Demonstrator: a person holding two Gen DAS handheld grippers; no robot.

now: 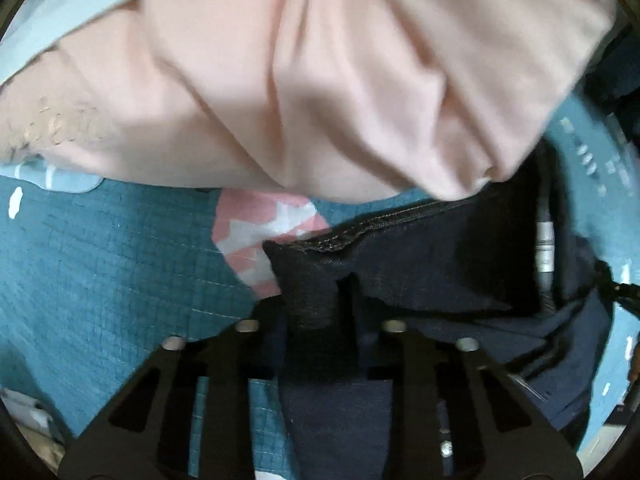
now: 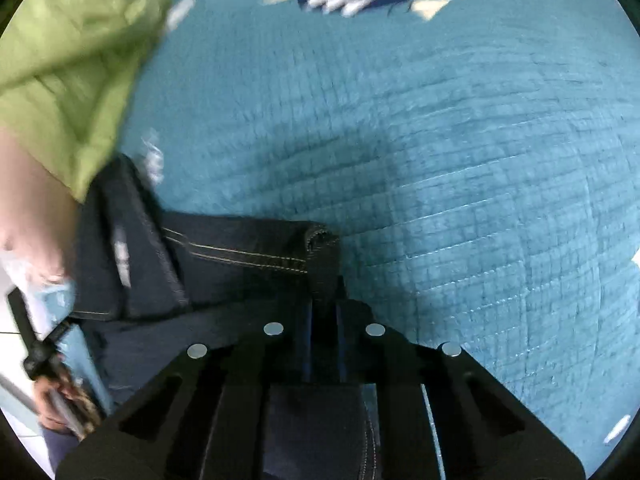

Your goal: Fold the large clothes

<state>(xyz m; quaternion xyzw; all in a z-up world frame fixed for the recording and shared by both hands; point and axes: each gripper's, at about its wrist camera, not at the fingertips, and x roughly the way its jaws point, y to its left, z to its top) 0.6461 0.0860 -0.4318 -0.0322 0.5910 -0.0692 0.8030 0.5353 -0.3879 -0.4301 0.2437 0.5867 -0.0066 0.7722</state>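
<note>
Dark blue denim jeans (image 1: 404,248) with tan stitching lie on a teal quilted bedspread (image 1: 100,264). My left gripper (image 1: 324,296) is shut on a folded corner of the denim near its stitched edge. In the right wrist view my right gripper (image 2: 324,284) is shut on another corner of the jeans (image 2: 240,268), at a hem with a double seam. From there the denim runs off to the left, and more of it hangs under each gripper's body.
A pale pink garment (image 1: 320,80) lies bunched just beyond the jeans. A green garment (image 2: 68,80) sits at the left in the right wrist view, above a hand (image 2: 52,400) holding the other gripper. The teal quilt (image 2: 460,160) spreads to the right.
</note>
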